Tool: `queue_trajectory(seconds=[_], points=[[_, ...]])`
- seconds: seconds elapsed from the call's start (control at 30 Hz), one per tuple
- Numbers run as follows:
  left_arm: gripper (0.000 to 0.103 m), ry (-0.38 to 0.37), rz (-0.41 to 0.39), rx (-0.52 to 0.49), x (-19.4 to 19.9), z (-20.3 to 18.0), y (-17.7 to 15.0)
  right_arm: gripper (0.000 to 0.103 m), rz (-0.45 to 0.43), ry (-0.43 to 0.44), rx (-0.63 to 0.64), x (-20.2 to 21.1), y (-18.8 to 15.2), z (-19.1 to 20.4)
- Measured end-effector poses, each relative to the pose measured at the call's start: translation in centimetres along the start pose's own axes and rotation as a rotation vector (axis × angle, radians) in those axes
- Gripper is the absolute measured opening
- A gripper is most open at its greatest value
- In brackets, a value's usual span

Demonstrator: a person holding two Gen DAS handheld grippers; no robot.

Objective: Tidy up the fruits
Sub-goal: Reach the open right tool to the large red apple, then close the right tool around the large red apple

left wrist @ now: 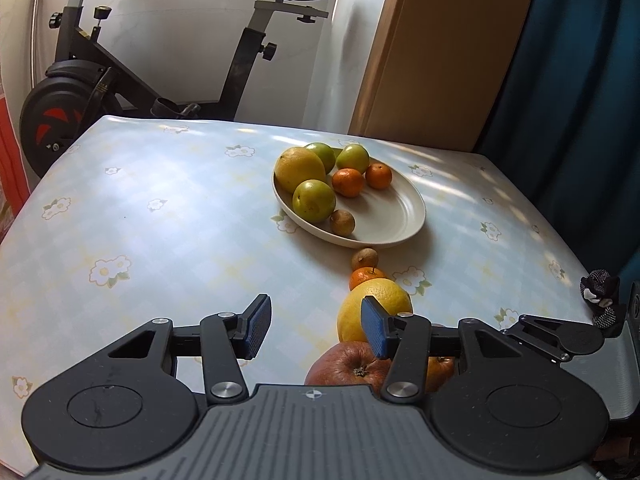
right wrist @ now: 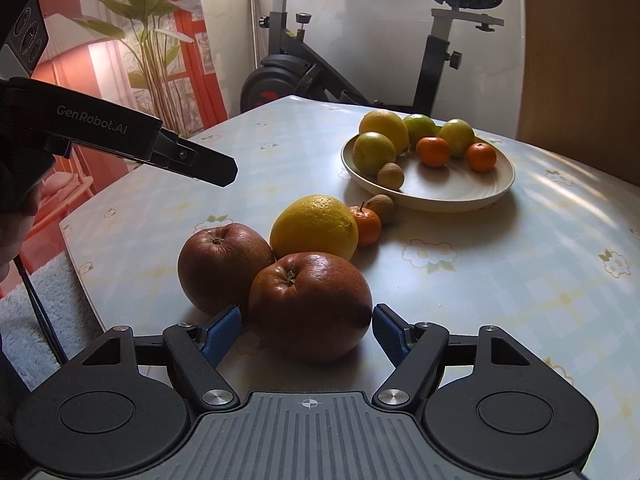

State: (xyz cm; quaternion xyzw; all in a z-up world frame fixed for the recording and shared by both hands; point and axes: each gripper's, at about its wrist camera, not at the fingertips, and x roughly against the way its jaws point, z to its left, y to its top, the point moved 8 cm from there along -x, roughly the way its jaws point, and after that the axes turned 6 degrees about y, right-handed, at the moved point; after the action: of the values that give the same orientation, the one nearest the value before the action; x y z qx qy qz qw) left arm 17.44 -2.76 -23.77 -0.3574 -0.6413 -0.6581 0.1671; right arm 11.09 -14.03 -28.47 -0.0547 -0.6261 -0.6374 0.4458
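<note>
1. Right wrist view: your right gripper (right wrist: 306,330) is spread open around the nearer red apple (right wrist: 310,304), a blue pad on each flank; I can't tell whether either one touches the skin.
2. Just behind it sits a second red apple (right wrist: 222,268), touching a big yellow citrus (right wrist: 316,226), then a small mandarin (right wrist: 366,224) and a little brown fruit (right wrist: 382,208) trailing off toward the plate (right wrist: 452,196).
3. That cream plate already has yellow, green and orange fruit in it.
4. Your left gripper (left wrist: 316,328) hangs over bare tablecloth (left wrist: 160,240), jaws apart, nothing between them.
</note>
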Motion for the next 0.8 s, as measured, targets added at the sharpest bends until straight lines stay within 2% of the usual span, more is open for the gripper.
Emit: queue_trajectory(seconds=[0.23,0.27,0.43,0.53,0.8], points=[[0.050,-0.018,0.008,-0.017,-0.2,-0.4,-0.1,0.067,0.017,-0.012,-0.015,-0.5,0.0,-0.2],[0.048,-0.026,0.008,-0.021,-0.2,-0.5,-0.1,0.066,0.014,-0.009,-0.017,-0.5,-0.1,-0.2],[0.045,-0.088,0.026,-0.068,-1.1,-1.6,0.2,0.066,0.007,-0.009,-0.014,-0.4,-0.2,-0.4],[0.038,-0.131,0.035,-0.104,-1.4,-2.6,0.2,0.066,-0.005,-0.033,-0.022,-0.1,-0.4,-0.9],[0.038,-0.188,0.052,-0.142,-2.0,-4.8,0.8,0.066,-0.062,-0.133,-0.094,1.2,-0.6,-4.9]])
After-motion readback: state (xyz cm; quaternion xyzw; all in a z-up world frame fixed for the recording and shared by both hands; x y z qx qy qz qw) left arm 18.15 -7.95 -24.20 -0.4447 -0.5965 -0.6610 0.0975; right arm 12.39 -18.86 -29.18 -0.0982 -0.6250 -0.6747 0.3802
